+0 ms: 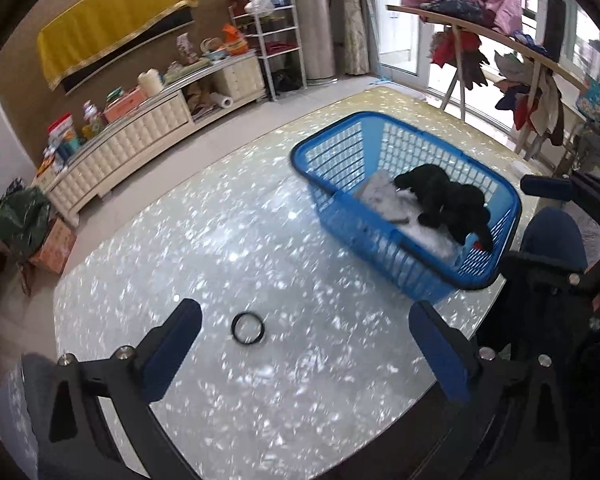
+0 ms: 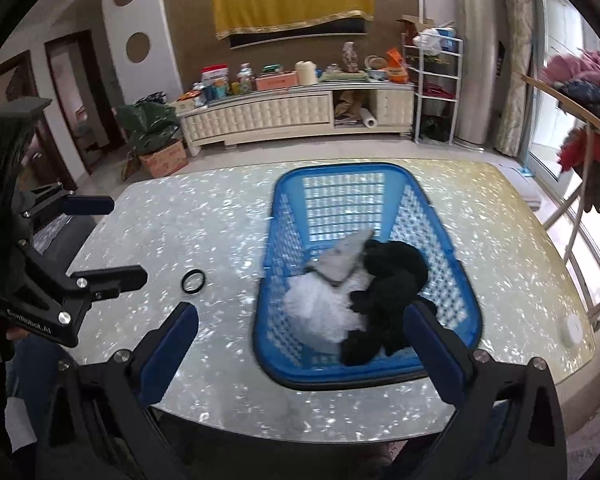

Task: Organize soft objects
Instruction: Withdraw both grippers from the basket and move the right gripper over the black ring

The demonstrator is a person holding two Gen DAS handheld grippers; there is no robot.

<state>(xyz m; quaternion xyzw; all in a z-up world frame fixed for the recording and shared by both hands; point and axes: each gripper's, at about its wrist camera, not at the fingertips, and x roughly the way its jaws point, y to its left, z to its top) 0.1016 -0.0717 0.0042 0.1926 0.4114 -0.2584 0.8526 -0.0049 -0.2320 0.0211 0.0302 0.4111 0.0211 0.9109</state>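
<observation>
A blue plastic basket [image 1: 340, 140] [image 2: 288, 240] stands on the pearly table [image 1: 180, 248] [image 2: 500, 240]. In it lie a black plush toy [image 1: 452, 200] [image 2: 396, 276], a grey cloth [image 1: 380, 194] [image 2: 342, 258] and a white fluffy item [image 2: 320, 308]. My left gripper [image 1: 306, 342] is open and empty above the table, left of the basket; it also shows in the right wrist view [image 2: 108, 240]. My right gripper [image 2: 300, 344] is open and empty over the basket's near end; its finger shows in the left wrist view [image 1: 544, 188].
A black hair tie [image 1: 248, 328] [image 2: 193, 281] lies on the table left of the basket. A white round disc [image 2: 572, 330] sits at the table's right edge. A clothes rack [image 1: 500, 40] stands to the right, a cluttered cabinet [image 2: 292, 112] behind.
</observation>
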